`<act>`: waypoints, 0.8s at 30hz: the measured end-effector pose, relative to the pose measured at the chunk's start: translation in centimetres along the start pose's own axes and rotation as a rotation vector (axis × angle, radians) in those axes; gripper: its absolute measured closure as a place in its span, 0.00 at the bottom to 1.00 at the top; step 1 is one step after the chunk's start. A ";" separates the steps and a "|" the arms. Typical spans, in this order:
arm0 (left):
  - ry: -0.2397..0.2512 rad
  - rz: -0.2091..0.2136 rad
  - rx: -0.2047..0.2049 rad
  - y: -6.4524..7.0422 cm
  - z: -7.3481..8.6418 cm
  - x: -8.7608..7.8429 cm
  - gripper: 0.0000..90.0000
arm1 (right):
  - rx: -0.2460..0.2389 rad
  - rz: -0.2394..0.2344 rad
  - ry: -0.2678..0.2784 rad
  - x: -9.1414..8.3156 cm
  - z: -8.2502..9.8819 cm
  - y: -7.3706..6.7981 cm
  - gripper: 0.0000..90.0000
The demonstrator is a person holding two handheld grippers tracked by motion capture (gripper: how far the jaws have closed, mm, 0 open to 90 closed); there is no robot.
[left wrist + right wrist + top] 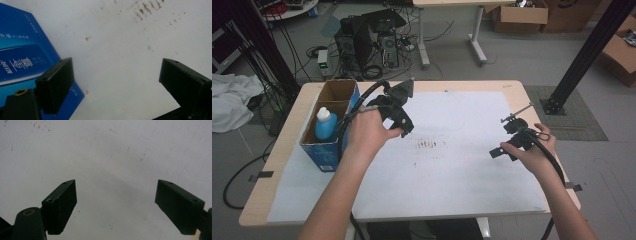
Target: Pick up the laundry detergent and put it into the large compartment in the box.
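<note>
Black jaws of the left gripper [117,87] stand wide apart with nothing between them, hovering just beside the blue box [330,129] at the desk's left edge, where a blue bottle [325,124] stands in its near compartment. Judging by this, the reach has yet to begin; next comes lowering over the bottle. The right gripper [116,207], equally open and empty, hangs near the desk's right edge.

Glossy blue cardboard box [22,57], matt white paper sheet [452,165], wooden table [264,200] edge.
</note>
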State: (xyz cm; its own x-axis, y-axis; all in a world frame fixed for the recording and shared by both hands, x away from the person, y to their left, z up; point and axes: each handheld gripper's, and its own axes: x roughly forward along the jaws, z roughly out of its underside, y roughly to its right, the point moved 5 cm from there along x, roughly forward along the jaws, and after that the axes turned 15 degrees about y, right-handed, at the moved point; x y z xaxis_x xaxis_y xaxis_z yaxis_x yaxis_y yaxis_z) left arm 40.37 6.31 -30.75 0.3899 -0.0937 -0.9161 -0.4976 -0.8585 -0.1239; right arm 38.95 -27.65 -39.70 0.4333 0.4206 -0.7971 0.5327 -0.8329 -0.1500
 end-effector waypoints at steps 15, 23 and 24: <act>0.002 0.005 0.002 0.1 -0.1 0.0 0.15 | -0.004 -0.001 0.001 0.0 -0.2 -0.1 0.20; 0.002 0.008 -0.002 0.1 -0.1 -0.1 0.15 | -0.004 0.003 0.004 -0.2 -0.1 0.0 0.20; 0.001 0.009 0.000 0.1 -0.1 -0.1 0.15 | -0.001 0.006 0.003 -0.2 -0.1 0.0 0.20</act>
State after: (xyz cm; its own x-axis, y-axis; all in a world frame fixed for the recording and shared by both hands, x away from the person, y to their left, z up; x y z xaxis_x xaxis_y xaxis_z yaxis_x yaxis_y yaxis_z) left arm 40.32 6.17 -30.65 0.3858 -0.1018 -0.9170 -0.5008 -0.8578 -0.1154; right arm 38.92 -27.68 -39.47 0.4383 0.4168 -0.7964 0.5310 -0.8349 -0.1448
